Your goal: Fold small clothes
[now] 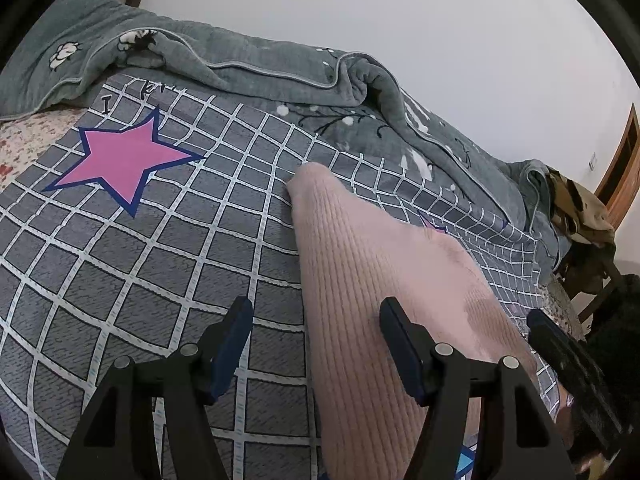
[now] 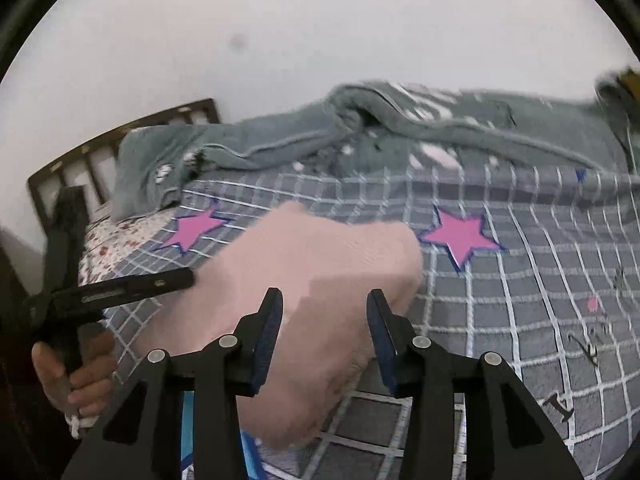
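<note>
So there's a pale pink ribbed knit garment (image 1: 384, 280) lying on a bed covered with a grey sheet with a white grid and pink stars (image 1: 140, 264). It sits roughly mid-bed, stretching from the near edge up toward the far side, where a rumpled grey-green fleece blanket (image 1: 248, 60) is bunched along the wall. One pink star (image 2: 460, 236) is just beside the garment's far right corner in the right wrist view.

The left gripper (image 1: 316, 320) has its jaws apart, nothing pinched. One finger is over bare sheet, the other over the pink knit, and the garment's left edge runs between them. Can't tell if the pads touch the fabric.

The right gripper (image 2: 324, 308) also has its jaws apart, hanging over the pink garment with the cloth showing in the gap, not clamped. That view is blurry. A hand (image 2: 76, 376) holding the left gripper's handle shows at its lower left.
</note>
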{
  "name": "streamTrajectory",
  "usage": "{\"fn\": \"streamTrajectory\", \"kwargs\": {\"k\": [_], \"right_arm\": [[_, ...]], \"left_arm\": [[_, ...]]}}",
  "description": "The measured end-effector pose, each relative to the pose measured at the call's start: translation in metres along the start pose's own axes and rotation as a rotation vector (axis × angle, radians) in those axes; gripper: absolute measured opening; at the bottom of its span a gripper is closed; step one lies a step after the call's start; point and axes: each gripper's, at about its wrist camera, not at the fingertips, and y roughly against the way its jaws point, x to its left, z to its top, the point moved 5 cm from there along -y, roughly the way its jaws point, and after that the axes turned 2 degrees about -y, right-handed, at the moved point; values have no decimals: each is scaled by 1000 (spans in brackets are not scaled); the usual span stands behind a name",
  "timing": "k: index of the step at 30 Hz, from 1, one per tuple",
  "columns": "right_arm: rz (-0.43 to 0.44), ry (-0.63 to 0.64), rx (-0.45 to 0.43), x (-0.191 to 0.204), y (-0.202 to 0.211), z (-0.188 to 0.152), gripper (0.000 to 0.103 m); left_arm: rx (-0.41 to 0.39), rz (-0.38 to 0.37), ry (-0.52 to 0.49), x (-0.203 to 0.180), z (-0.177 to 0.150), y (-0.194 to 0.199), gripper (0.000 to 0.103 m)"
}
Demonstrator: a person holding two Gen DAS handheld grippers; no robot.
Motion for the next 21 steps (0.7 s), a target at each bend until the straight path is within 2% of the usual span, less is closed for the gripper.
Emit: {"fn": "streamTrajectory", "kwargs": {"k": [4,10,13,18,21], "right_arm": [[37,109,8,30,-1,-8,43],[-61,231,184,43,-40,-37,43],[-53,264,162,48,-34,-37,43],[59,147,110,40,-20,-22,43],[40,110,56,33,-16,-10,43]], "left_arm": [[-2,-1,9,0,0,0,64],[-9,3,9,2,1,1,64],[-11,1,16,4,2,2,64],[-22,15,11,4,5,2,64],[-46,14,-46,-9,9,3,64]]}}
